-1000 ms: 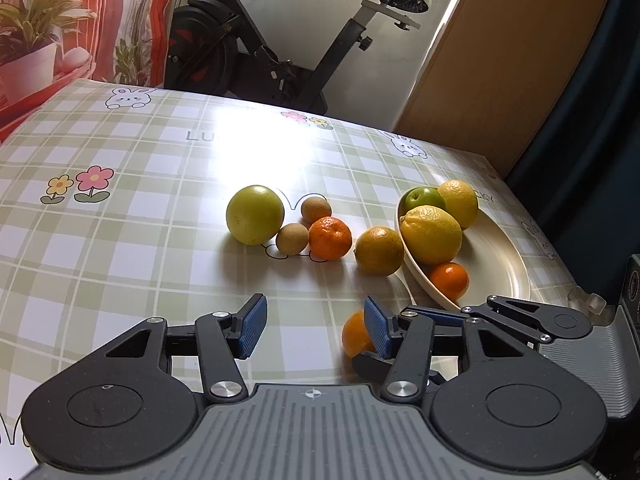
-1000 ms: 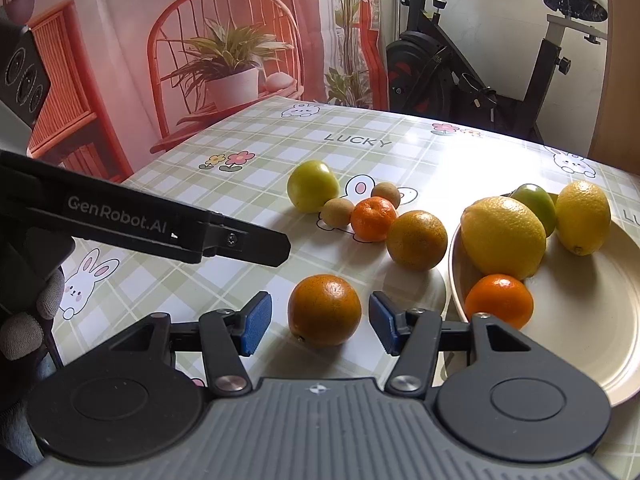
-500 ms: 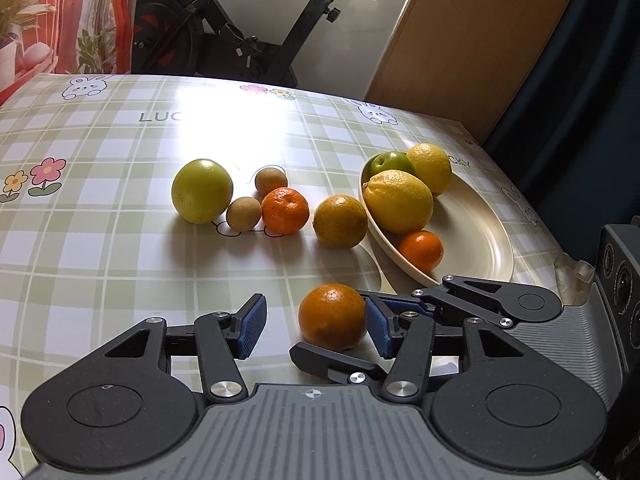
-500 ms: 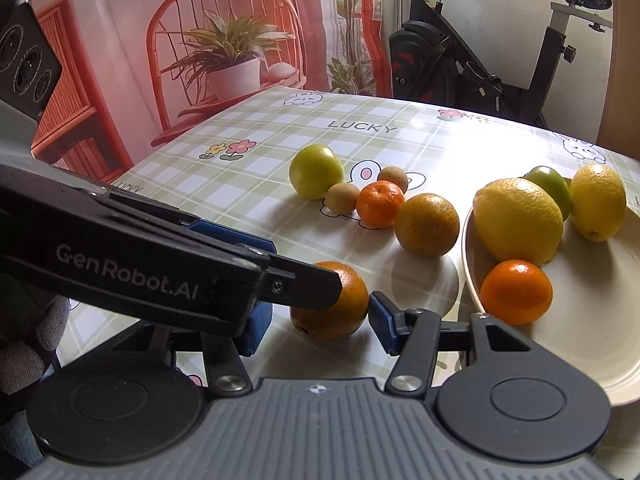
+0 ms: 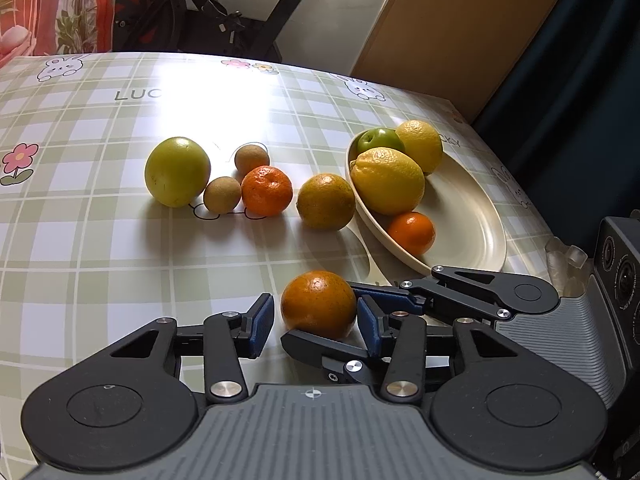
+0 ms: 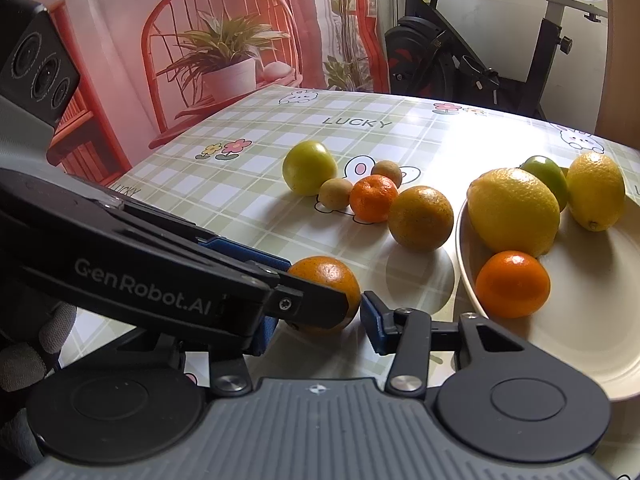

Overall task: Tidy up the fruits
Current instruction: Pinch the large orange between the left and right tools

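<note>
An orange [image 5: 318, 308] [image 6: 326, 276] rests on the checked tablecloth at the near edge. It sits between the fingers of both grippers. My left gripper [image 5: 316, 326] is open, its blue pads close on either side of the fruit. My right gripper [image 6: 320, 328] comes in from the right and is open too. Its right pad is almost against the orange, and its left pad is mostly hidden behind the left gripper's finger. The cream plate [image 5: 464, 208] [image 6: 580, 300] holds two lemons, a green apple [image 5: 378, 140] and a small orange [image 5: 412, 232].
Loose on the cloth lie a yellow-green fruit [image 5: 177, 171], two small brown fruits, a mandarin [image 5: 267, 190] and another orange [image 5: 326, 201]. An exercise bike [image 5: 224, 12] stands beyond the table. A potted plant [image 6: 228, 72] is on a red chair. A gloved hand [image 6: 24, 360] shows at lower left.
My left gripper has swung right until the near orange is centred between its fingers, crossing the right gripper. Both jaws have narrowed slightly. The orange has stayed on the cloth.
</note>
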Available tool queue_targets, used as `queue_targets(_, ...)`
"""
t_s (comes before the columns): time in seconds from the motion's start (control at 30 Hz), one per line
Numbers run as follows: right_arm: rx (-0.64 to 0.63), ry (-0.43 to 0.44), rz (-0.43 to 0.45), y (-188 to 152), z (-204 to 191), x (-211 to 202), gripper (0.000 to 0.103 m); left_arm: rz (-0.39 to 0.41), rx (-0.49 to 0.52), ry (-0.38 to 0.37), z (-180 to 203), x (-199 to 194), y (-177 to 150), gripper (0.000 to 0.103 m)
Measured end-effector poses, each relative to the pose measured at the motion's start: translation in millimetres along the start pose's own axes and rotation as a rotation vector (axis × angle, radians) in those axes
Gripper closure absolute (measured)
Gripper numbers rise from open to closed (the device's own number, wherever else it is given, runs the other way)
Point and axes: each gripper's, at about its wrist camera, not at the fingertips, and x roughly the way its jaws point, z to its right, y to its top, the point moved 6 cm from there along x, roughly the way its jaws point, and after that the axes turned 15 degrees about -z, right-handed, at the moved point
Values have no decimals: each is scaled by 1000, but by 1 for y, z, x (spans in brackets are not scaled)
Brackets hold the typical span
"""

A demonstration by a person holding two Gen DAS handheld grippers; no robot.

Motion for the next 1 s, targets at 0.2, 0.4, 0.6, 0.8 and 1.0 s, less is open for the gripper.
queue_targets(0.2, 2, 2, -3, -1, 1, 0, 55, 6, 6, 0, 2, -1, -1, 59)
queue_targets(0.4, -3, 6, -4, -2, -1, 1, 57, 8, -2, -12, -1, -2, -3, 59)
queue_targets(0.6, -1, 10, -4, -4, -1, 0, 58, 6, -14, -24, -2, 0, -5, 59)
queue_targets(0.8, 0, 12, -5, -3, -1, 0, 58, 7, -30, -39, -3, 0, -7, 59)
queue_targets(1.0, 0, 13, -5, -4, -1, 0, 58, 7, -38, -40, -4, 0, -8, 59)
